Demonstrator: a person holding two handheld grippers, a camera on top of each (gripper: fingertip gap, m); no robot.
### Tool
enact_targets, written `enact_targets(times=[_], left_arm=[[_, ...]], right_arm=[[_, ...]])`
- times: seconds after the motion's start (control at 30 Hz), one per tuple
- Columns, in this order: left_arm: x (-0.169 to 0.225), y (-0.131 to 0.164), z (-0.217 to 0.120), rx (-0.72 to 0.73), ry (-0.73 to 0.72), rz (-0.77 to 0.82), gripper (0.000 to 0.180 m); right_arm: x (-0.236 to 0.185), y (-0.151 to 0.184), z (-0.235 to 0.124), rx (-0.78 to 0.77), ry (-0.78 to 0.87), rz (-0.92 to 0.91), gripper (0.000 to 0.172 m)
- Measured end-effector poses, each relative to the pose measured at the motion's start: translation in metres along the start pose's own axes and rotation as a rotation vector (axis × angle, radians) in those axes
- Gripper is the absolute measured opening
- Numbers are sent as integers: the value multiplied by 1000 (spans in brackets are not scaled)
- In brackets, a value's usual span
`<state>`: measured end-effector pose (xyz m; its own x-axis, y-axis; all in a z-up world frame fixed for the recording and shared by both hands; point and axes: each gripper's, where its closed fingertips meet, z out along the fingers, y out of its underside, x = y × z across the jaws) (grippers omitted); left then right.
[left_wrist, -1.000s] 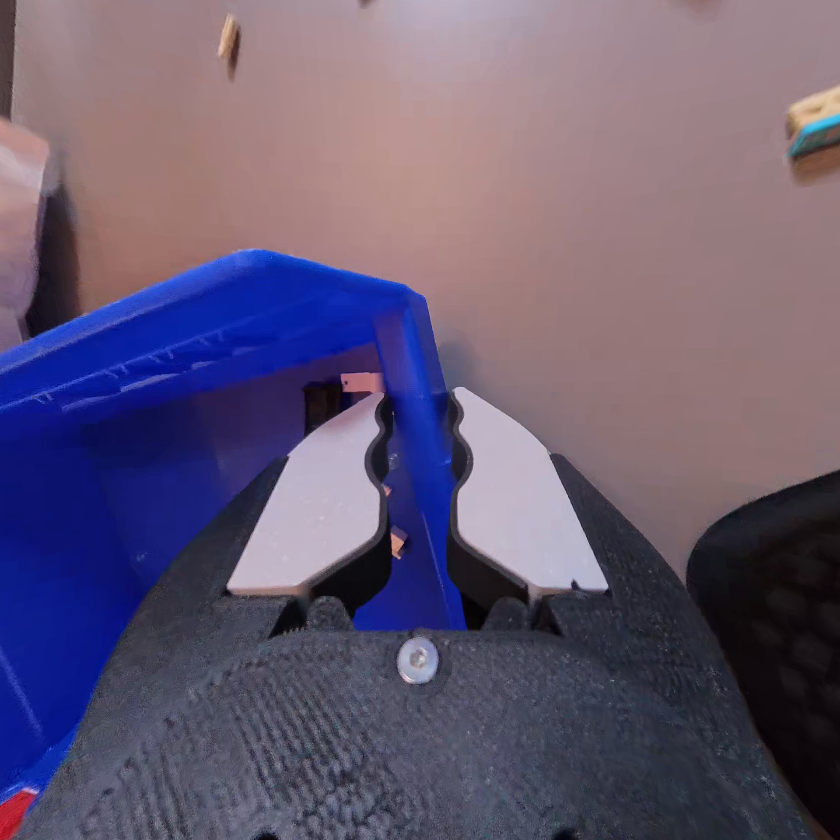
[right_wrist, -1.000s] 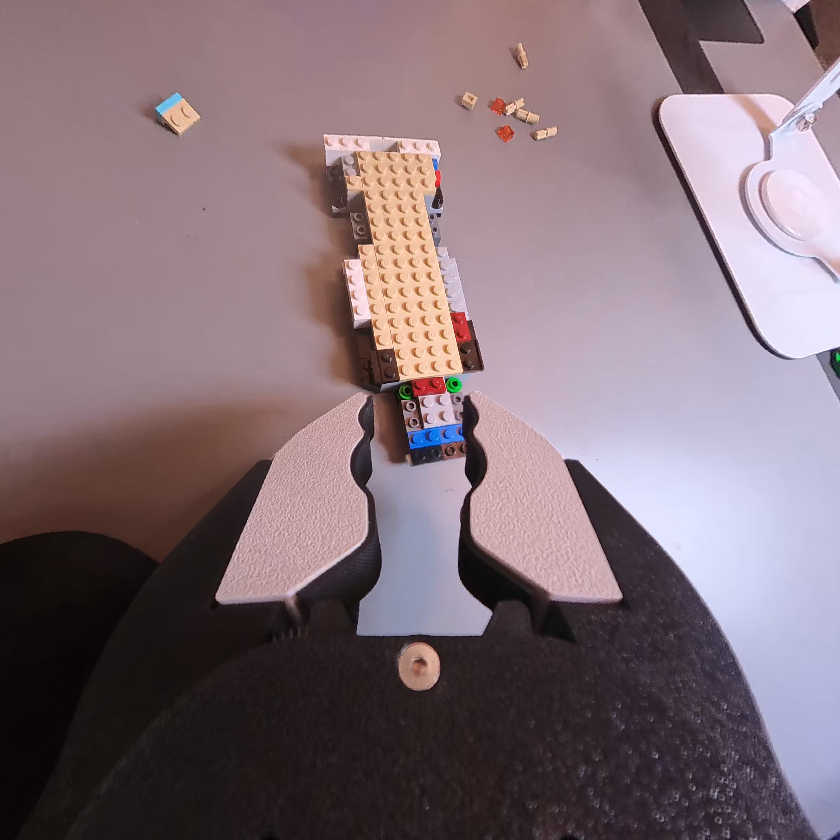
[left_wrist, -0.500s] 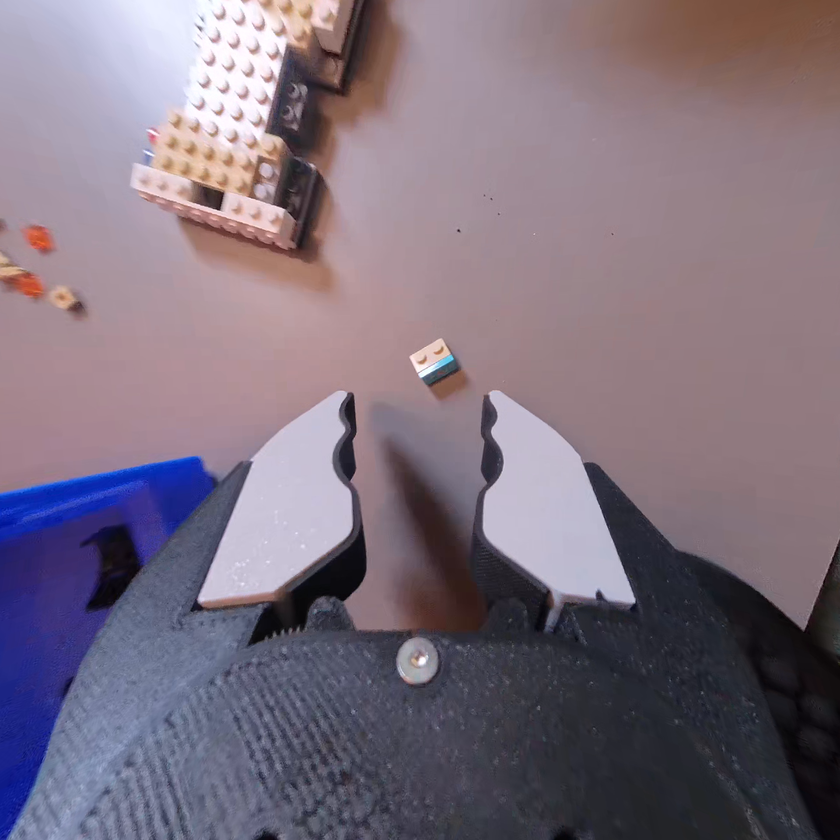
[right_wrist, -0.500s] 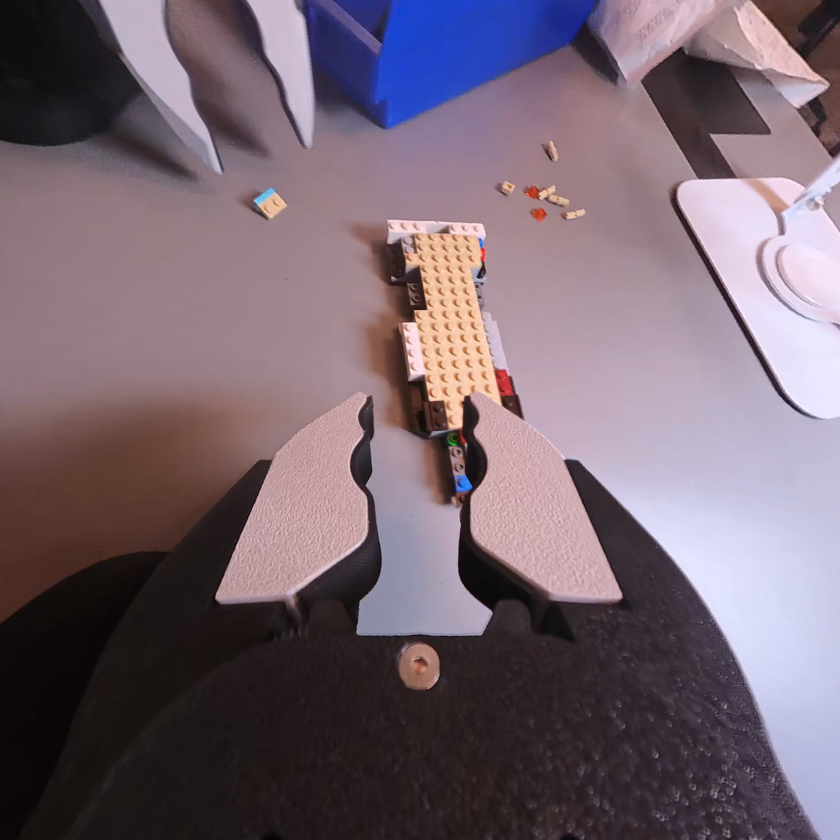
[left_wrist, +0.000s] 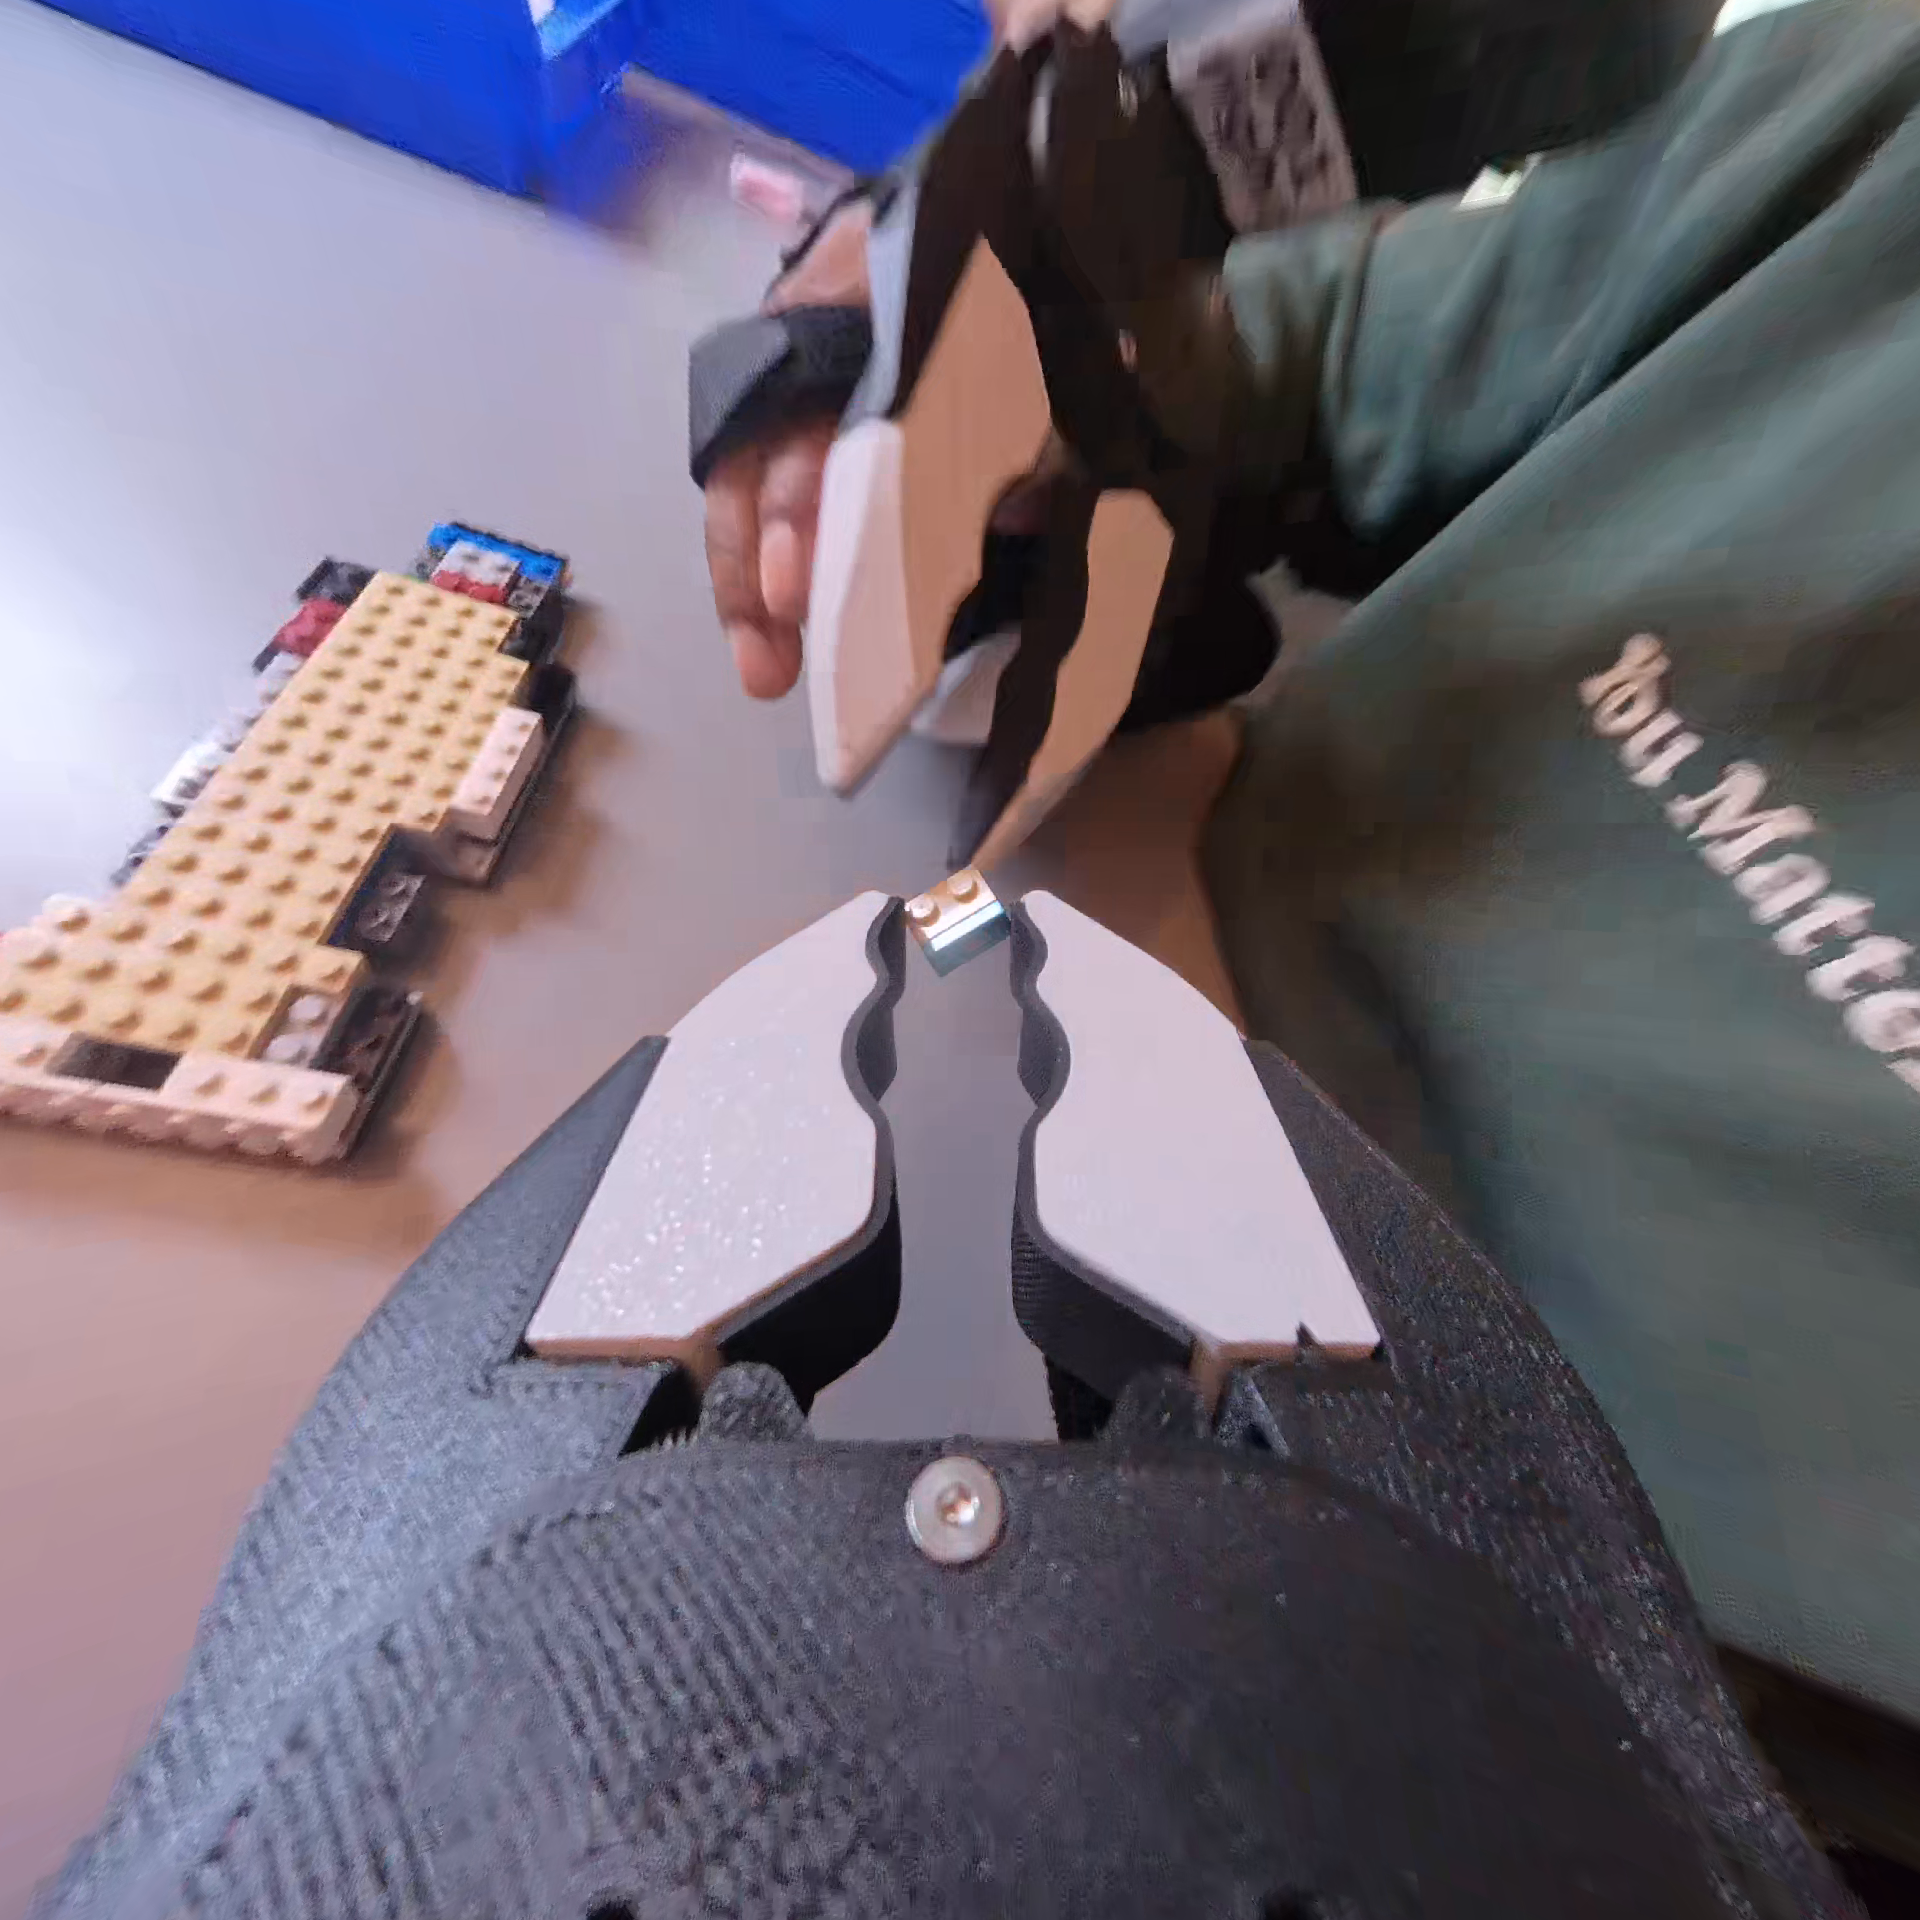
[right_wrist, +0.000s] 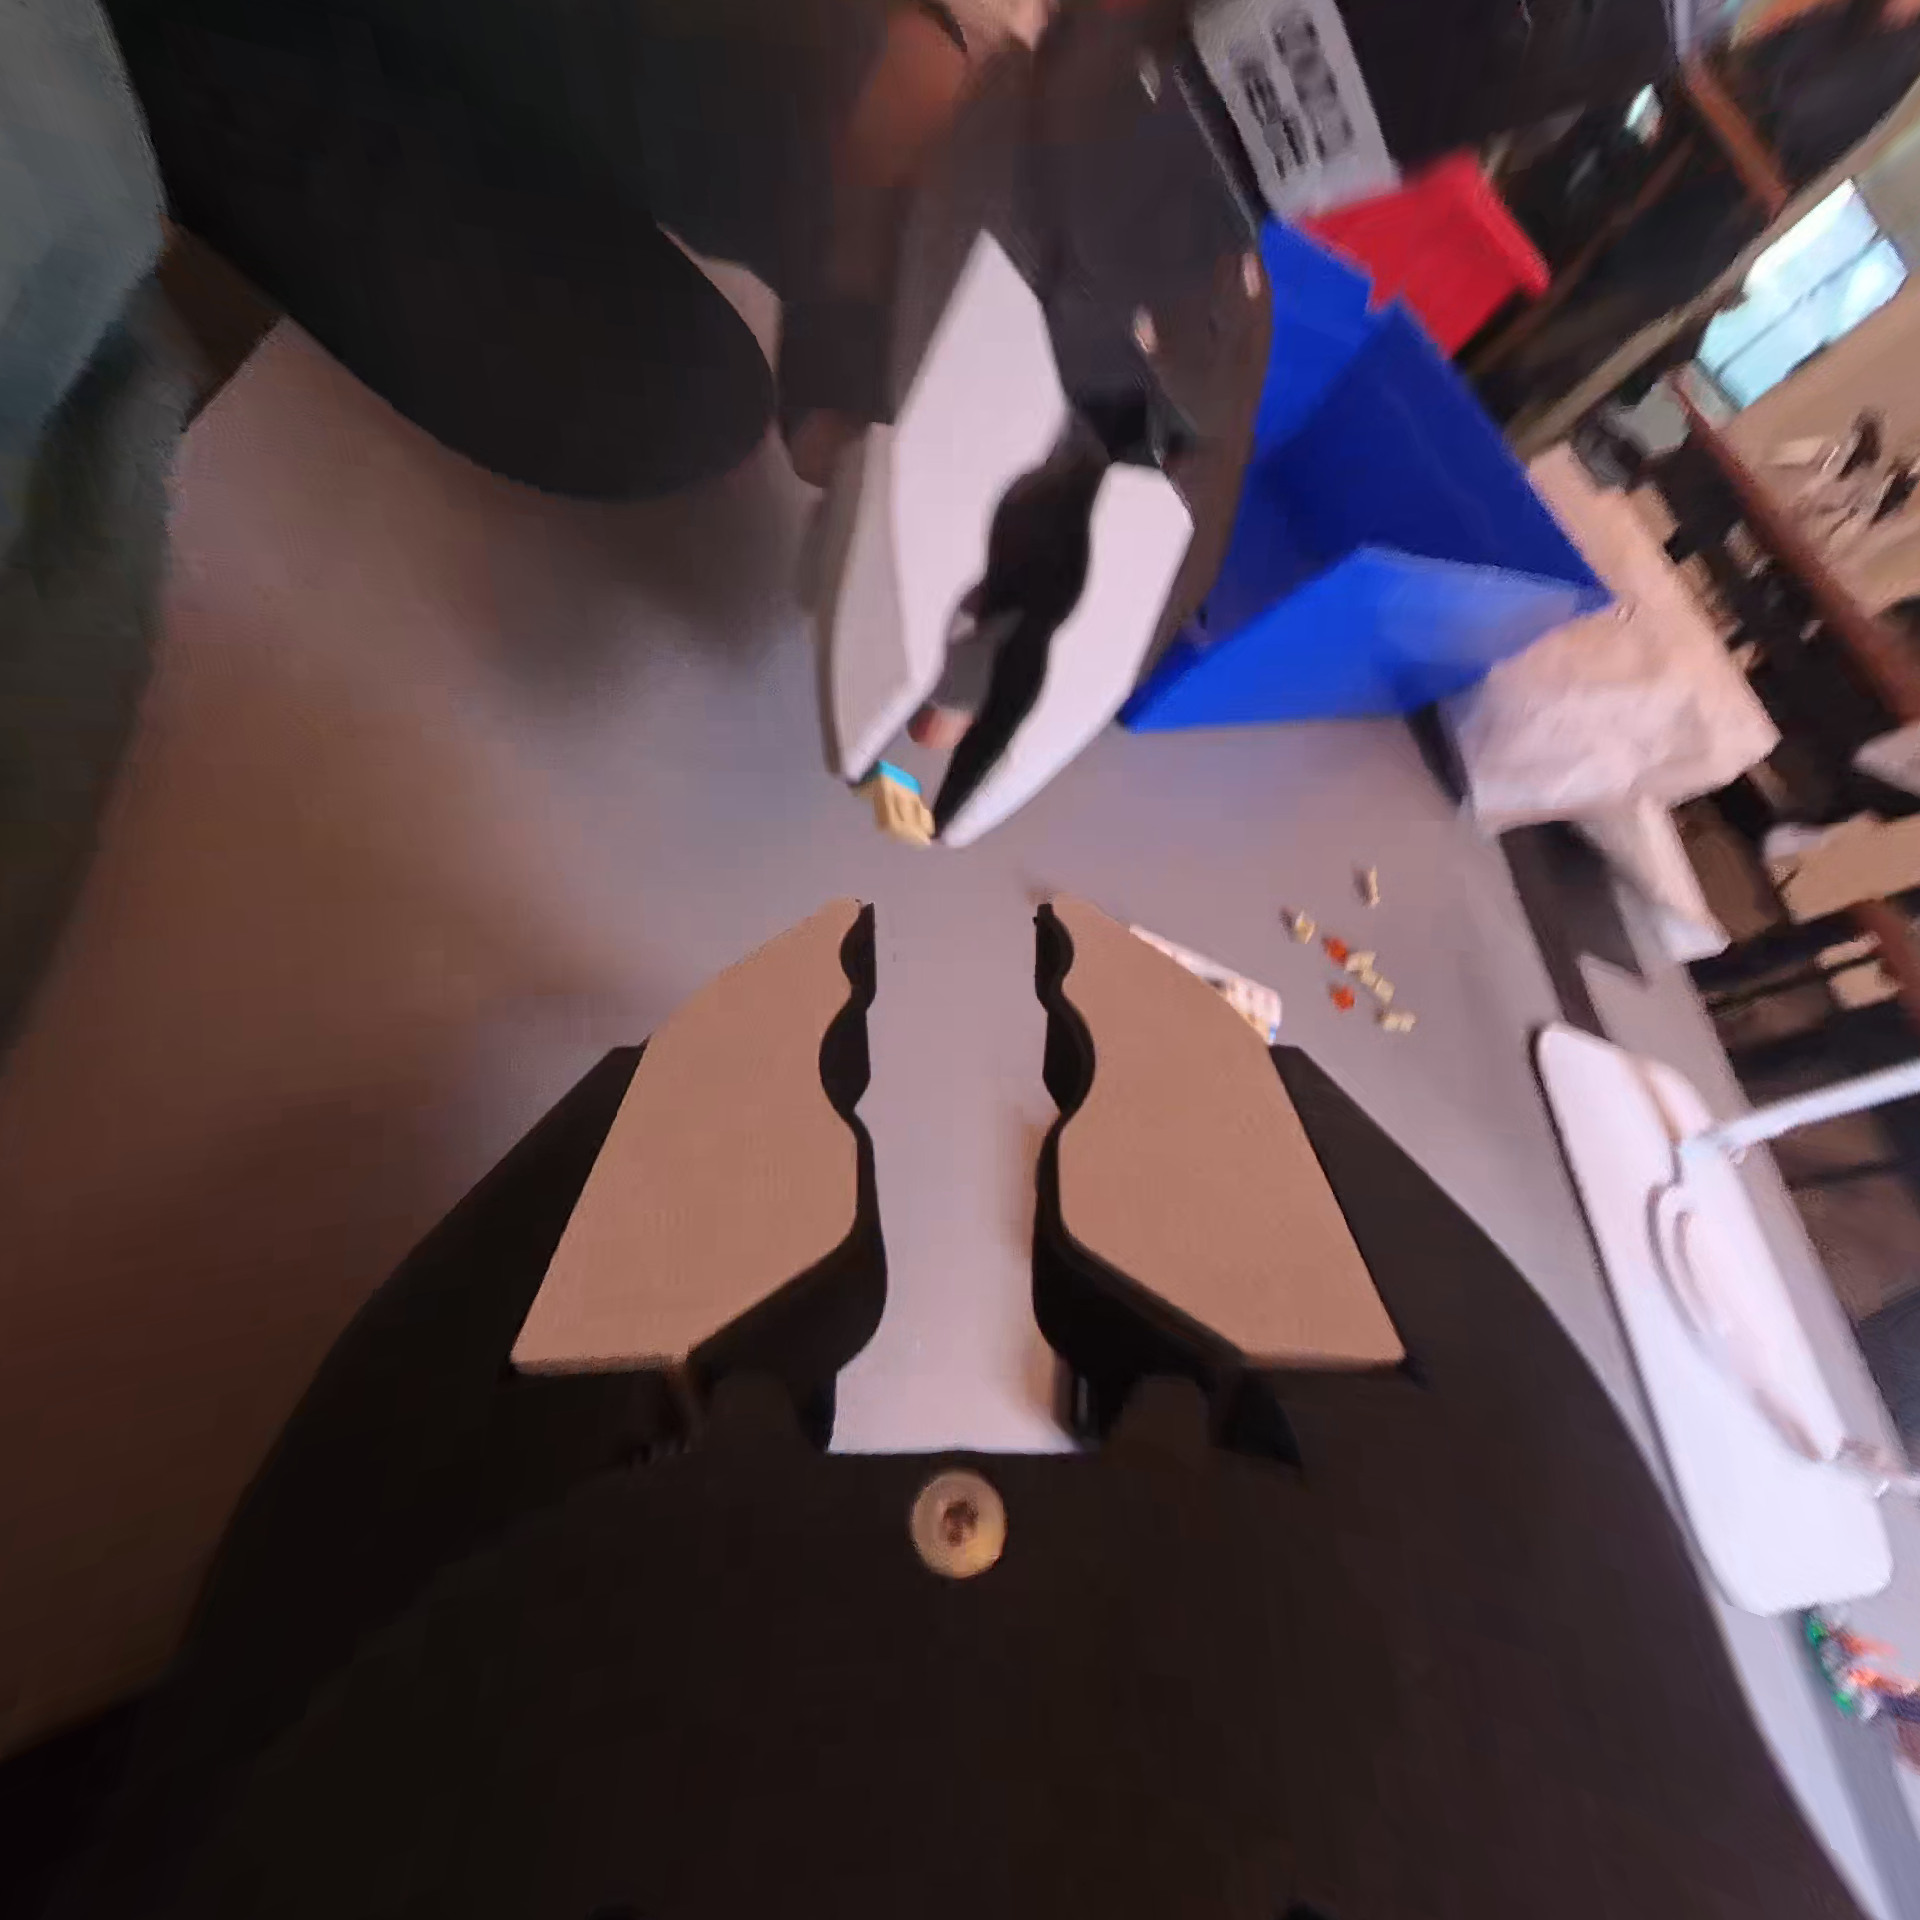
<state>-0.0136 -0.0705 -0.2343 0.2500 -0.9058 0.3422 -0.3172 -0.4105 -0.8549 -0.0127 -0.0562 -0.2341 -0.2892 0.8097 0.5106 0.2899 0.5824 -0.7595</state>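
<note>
Tan-and-blue brick (left_wrist: 957, 928) is pinched at the very tips of the left gripper (left_wrist: 954, 920), above the counter (left_wrist: 260, 343). Right gripper (right_wrist: 954, 914) jaws are apart, empty. Brick could be dropped: shallow, corner-on grip.

The left gripper (left_wrist: 958, 920) pinches a small brick (left_wrist: 956, 923) at its fingertips, lifted over the table (left_wrist: 312, 343), with the right gripper (left_wrist: 914, 769) just ahead of it and a person's sleeve (left_wrist: 1558, 935) along the right. In the left wrist view the long brick build (left_wrist: 301, 831) lies flat on the table well to the left, with the bins (left_wrist: 623, 83) at the far edge behind it. In the right wrist view the right gripper's parted fingers (right_wrist: 1164, 1122) hover over bare table, the left gripper just beyond them, loose small pieces (right_wrist: 1351, 966) to the right, a flat stand base (right_wrist: 1683, 1299) further right, and the bins behind with a crumpled bag (right_wrist: 1600, 707) beside them.
</note>
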Motion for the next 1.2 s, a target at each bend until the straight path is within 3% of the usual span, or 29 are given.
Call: enact_targets(times=[0.13,0.23,0.4,0.6,0.73,0.93,1.2], left_arm=[[8,-8,3,59,108,-84,19],[7,-13,0,107,114,-109,19],[4,-24,-11,135,-45,99,15],[-7,-26,-4,88,-282,299,14],[-13,-29,-3,61,-362,361,9],[-4,-27,-2,53,-305,371,8],[11,-30,0,110,-158,290,8]], right_arm=[[-4,-14,5,41,28,-92,12],[0,-15,1,66,25,-19,3],[12,-15,-7,134,-38,241,2],[20,-9,-4,121,-44,401,2],[23,-8,-4,118,-36,464,2],[18,-12,-7,185,-108,495,9],[8,-24,-13,259,-209,483,4]])
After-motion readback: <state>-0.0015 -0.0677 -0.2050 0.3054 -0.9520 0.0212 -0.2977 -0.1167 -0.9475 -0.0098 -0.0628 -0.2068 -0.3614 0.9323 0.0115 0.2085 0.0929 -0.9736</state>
